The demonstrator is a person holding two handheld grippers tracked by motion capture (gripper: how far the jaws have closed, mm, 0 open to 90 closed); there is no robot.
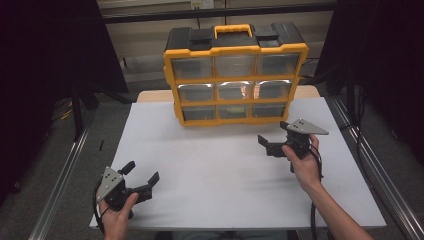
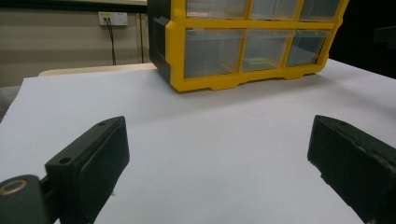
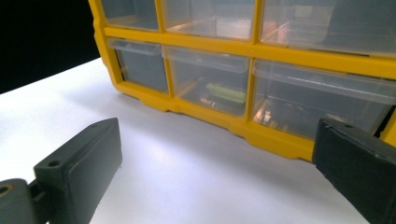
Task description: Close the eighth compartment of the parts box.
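Yellow drawer organiser (image 1: 235, 80) stood upright at far middle of white table (image 1: 220, 175), three rows of clear drawers facing person, black top with yellow handle. Right gripper (image 1: 272, 137) held at right, near organiser's bottom row, not touching; jaws wide apart, nothing between them. Green item (image 3: 226, 93) lay in bottom middle drawer (image 3: 210, 79). Left gripper (image 1: 141, 173) sat at near left, well apart from organiser, jaws spread wide, empty.

One yellow organizer (image 1: 235, 75) with nine clear drawers, three rows of three, stands at the far edge of the one white tabletop (image 1: 220, 175), with two grippers nearer the front edge.
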